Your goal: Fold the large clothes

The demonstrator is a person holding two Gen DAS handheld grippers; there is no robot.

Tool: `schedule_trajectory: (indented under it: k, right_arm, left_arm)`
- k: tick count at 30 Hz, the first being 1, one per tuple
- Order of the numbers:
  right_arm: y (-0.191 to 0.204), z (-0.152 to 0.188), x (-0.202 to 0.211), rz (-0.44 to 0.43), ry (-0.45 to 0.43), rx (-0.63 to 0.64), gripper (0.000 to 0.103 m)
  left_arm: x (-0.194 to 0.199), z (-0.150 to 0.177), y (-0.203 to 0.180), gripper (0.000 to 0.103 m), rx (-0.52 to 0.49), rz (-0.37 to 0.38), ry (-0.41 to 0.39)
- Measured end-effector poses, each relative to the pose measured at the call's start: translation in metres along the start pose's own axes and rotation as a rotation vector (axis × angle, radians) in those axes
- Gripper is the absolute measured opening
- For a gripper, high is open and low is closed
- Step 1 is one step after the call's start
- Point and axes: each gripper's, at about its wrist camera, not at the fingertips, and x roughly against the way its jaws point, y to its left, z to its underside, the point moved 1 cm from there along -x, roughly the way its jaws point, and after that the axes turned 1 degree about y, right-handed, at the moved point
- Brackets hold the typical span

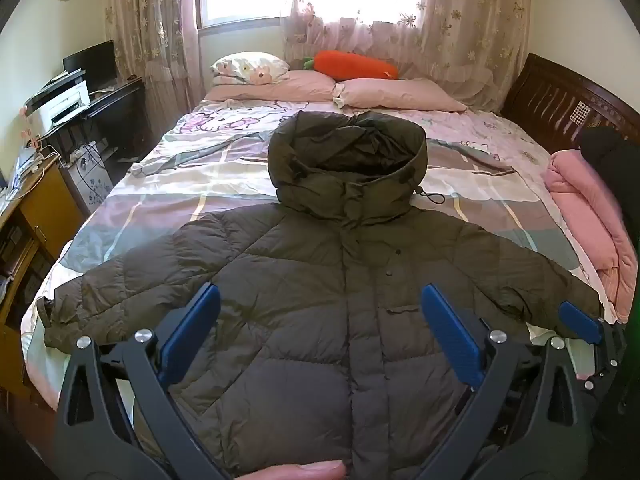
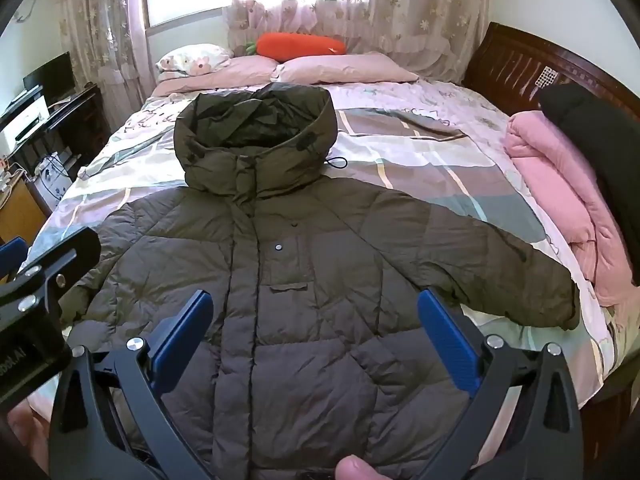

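A dark olive hooded puffer jacket (image 1: 320,288) (image 2: 304,280) lies front-up on the bed, sleeves spread to both sides and the hood (image 1: 346,160) pointing toward the pillows. My left gripper (image 1: 320,300) hovers open above the jacket's lower chest, nothing between its blue pads (image 1: 192,328). My right gripper (image 2: 314,304) hangs open over the jacket's right half, also holding nothing. In the left wrist view, one blue finger of the right gripper (image 1: 580,320) shows by the right sleeve cuff. The left gripper's black body (image 2: 36,288) fills the left edge of the right wrist view.
The bed (image 1: 168,184) has a patterned pink and grey cover. Pillows (image 1: 400,94) and an orange carrot plush (image 1: 356,65) lie at the head. A folded pink quilt (image 1: 592,220) with a black garment (image 2: 600,152) on it sits at the right. A desk with a printer (image 1: 60,108) stands left.
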Motion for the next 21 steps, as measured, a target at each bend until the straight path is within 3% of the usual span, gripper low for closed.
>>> schedule_trajectory:
  k: [21]
  right_arm:
    - [0.0021, 0.0016, -0.002, -0.007, 0.0, -0.005, 0.102]
  left_arm:
    - [0.0, 0.0001, 0.0, 0.101, -0.002, -0.002, 0.0]
